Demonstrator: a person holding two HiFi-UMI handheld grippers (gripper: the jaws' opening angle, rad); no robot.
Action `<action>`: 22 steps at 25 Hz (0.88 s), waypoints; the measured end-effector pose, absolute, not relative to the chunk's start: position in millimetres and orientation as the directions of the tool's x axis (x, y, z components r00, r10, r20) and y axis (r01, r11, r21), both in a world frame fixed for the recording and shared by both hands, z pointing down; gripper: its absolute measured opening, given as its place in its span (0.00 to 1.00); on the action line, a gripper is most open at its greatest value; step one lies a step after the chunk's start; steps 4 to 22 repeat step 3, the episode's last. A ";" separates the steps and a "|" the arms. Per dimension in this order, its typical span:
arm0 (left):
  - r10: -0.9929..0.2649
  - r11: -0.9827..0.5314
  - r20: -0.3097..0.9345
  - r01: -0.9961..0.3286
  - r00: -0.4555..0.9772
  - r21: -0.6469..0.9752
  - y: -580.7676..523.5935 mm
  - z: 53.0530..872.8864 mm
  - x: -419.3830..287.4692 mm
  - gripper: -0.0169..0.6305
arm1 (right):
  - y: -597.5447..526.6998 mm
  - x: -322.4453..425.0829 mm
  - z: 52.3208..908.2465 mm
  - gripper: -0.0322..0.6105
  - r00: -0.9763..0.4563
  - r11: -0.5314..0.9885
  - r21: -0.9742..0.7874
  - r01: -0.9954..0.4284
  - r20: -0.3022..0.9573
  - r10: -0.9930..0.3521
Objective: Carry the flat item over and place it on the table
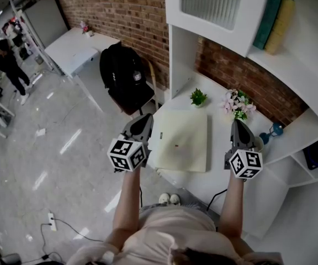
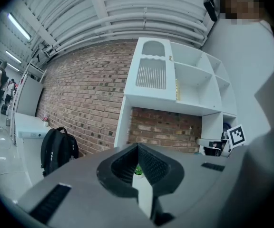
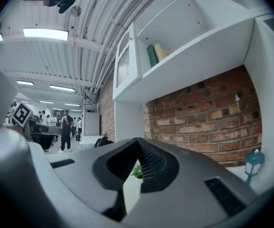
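The flat item (image 1: 181,139) is a cream square board lying on the white table (image 1: 217,164), with a small mark near its middle. My left gripper (image 1: 147,118) is level and shut, just off the board's left edge; I see nothing held in it. My right gripper (image 1: 238,123) is shut too, over bare table to the right of the board and apart from it. In the left gripper view the jaws (image 2: 138,148) meet, with only a pale strip showing below them. The right gripper view shows the same closed jaws (image 3: 137,144).
A small green plant (image 1: 198,97), pink flowers (image 1: 236,104) and a blue ornament (image 1: 274,130) stand at the table's back by the brick wall. White shelves with books (image 1: 275,18) rise above. A black backpack (image 1: 123,73) sits on a chair to the left.
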State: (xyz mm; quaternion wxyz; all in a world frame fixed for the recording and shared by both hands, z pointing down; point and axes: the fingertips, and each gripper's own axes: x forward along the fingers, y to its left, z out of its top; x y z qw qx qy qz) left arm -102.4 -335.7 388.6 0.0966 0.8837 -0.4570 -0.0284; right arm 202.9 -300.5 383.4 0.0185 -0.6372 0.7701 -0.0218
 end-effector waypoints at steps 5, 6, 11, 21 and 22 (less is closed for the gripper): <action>-0.813 -0.564 0.036 -0.802 0.581 0.200 -334.6 388.7 -103.1 0.07 | -299.3 202.8 383.8 0.07 -0.186 0.186 -0.053 -0.981 0.002 -0.983; -0.813 -0.564 0.036 -0.802 0.581 0.200 -334.6 388.7 -103.1 0.07 | -299.3 202.8 383.8 0.07 -0.186 0.186 -0.053 -0.981 0.002 -0.983; -0.813 -0.564 0.036 -0.802 0.581 0.200 -334.6 388.7 -103.1 0.07 | -299.3 202.8 383.8 0.07 -0.186 0.186 -0.053 -0.981 0.002 -0.983; -0.813 -0.564 0.036 -0.802 0.581 0.200 -334.6 388.7 -103.1 0.07 | -299.3 202.8 383.8 0.07 -0.186 0.186 -0.053 -0.981 0.002 -0.983; -0.813 -0.564 0.036 -0.802 0.581 0.200 -334.6 388.7 -103.1 0.07 | -299.3 202.8 383.8 0.07 -0.186 0.186 -0.053 -0.981 0.002 -0.983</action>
